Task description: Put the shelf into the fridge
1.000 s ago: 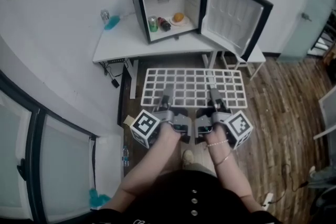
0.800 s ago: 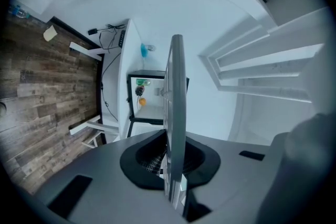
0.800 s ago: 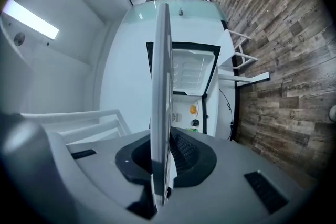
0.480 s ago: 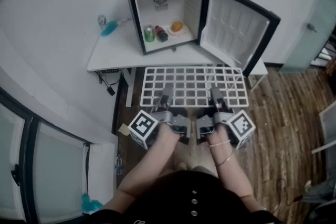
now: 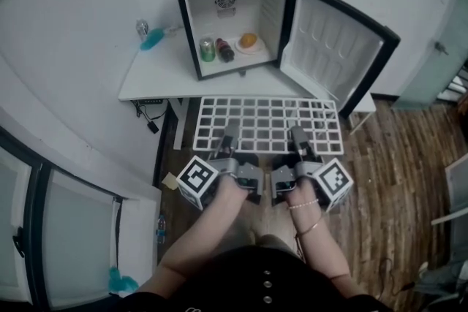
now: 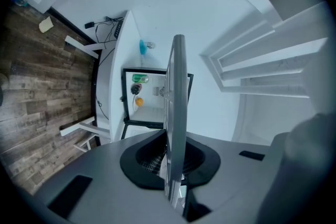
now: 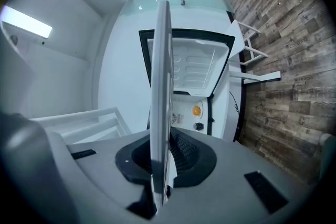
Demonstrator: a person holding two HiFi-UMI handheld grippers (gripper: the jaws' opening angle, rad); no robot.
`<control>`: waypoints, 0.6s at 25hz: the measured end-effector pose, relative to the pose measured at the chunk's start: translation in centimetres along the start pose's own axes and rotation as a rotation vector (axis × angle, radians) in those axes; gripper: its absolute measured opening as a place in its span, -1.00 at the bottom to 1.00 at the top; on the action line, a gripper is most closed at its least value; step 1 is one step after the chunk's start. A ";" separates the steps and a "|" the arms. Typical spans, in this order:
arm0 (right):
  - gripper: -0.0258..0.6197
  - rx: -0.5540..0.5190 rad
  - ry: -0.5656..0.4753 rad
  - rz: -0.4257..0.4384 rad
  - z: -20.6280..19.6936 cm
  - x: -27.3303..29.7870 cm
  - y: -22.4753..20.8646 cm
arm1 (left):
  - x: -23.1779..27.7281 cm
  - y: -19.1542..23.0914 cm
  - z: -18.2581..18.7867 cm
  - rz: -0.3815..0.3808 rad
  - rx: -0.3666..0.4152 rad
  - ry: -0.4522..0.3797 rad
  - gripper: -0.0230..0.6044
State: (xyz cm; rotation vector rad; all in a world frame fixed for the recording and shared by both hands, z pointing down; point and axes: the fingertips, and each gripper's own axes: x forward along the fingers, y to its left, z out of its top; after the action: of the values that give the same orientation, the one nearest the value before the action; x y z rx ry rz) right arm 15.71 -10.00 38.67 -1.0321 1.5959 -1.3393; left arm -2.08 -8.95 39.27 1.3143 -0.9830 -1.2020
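Observation:
A white wire-grid shelf (image 5: pixel 267 124) hangs flat in front of me, held by its near edge. My left gripper (image 5: pixel 228 140) is shut on the shelf's near left part and my right gripper (image 5: pixel 298 140) is shut on its near right part. In each gripper view the shelf (image 6: pixel 176 113) (image 7: pixel 160 97) runs edge-on between the jaws, pressed by the pads. Beyond its far edge stands a small black fridge (image 5: pixel 227 14) on a white table (image 5: pixel 157 73), its door (image 5: pixel 333 47) swung open to the right. On the fridge floor are a green can, a dark bottle and an orange fruit on a plate (image 5: pixel 249 42).
A teal object and a small can (image 5: pixel 148 35) lie on the table left of the fridge. Cables (image 5: pixel 150 117) hang under the table. The floor is brown wood planks (image 5: pixel 395 179); a white wall and window frames run along the left.
Both grippers and the shelf have come nearer to the table and fridge; the shelf's far edge now lies at the table's front edge. The grip is the same.

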 end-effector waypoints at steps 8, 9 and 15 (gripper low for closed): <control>-0.82 0.004 0.009 -0.029 1.4 5.4 -1.0 | 5.3 0.8 1.4 0.032 -0.007 -0.006 -0.83; -0.82 0.002 0.009 -0.031 1.5 6.0 -1.1 | 5.9 0.9 1.5 0.034 -0.011 -0.007 -0.83; -0.82 -0.020 -0.002 -0.004 1.5 5.9 -1.4 | 5.9 1.6 1.5 0.005 -0.018 -0.001 -0.83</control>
State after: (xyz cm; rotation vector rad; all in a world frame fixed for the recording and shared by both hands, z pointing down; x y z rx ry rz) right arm 15.20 -16.14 39.41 -1.0491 1.6096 -1.3274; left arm -2.55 -15.12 40.20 1.2971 -0.9732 -1.2051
